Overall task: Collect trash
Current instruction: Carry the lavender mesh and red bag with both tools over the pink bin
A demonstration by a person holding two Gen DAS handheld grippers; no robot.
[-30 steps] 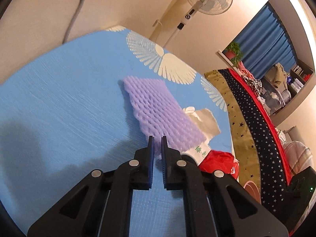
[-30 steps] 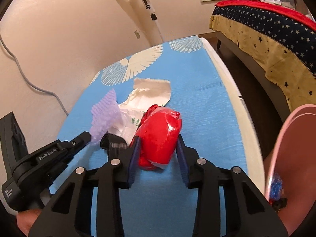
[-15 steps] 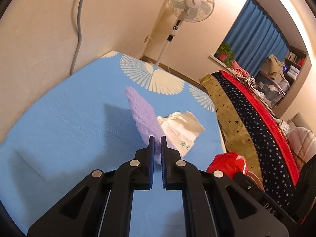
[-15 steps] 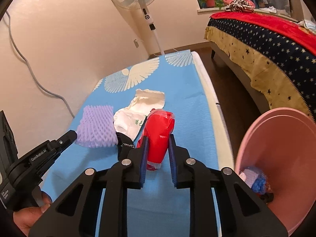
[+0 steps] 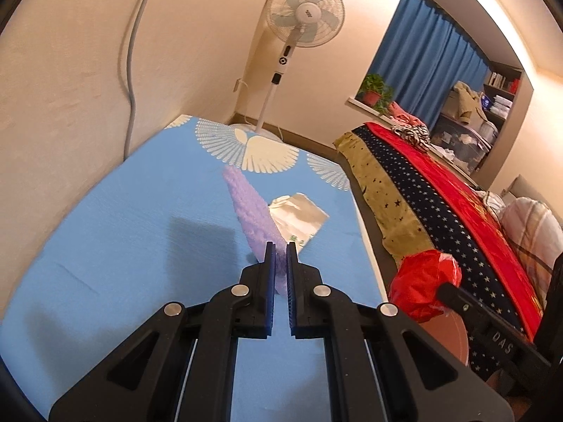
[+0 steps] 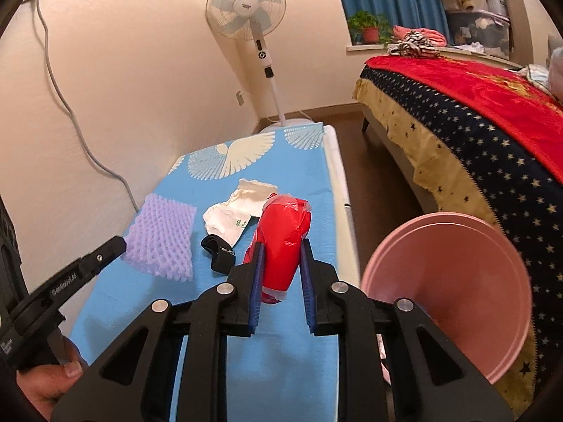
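1. Right gripper (image 6: 280, 270): jaws pinch red plastic wad (image 6: 283, 237), held above the table's right edge.
2. Left gripper (image 5: 280, 269): jaws nearly together, clamping one edge of purple foam net (image 5: 253, 207), lifted clear of blue table cover (image 5: 123, 228).
3. Pink basin (image 6: 454, 281): just right of table, beside bed (image 6: 475, 112).
4. On table, farther: black strap (image 6: 218, 253), white bag (image 6: 242, 207).
5. Fan (image 6: 246, 10) at far wall.

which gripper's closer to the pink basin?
Right. The right gripper, shut on the red bag, is just beside the pink basin; the left gripper holds the purple foam net farther over the table.
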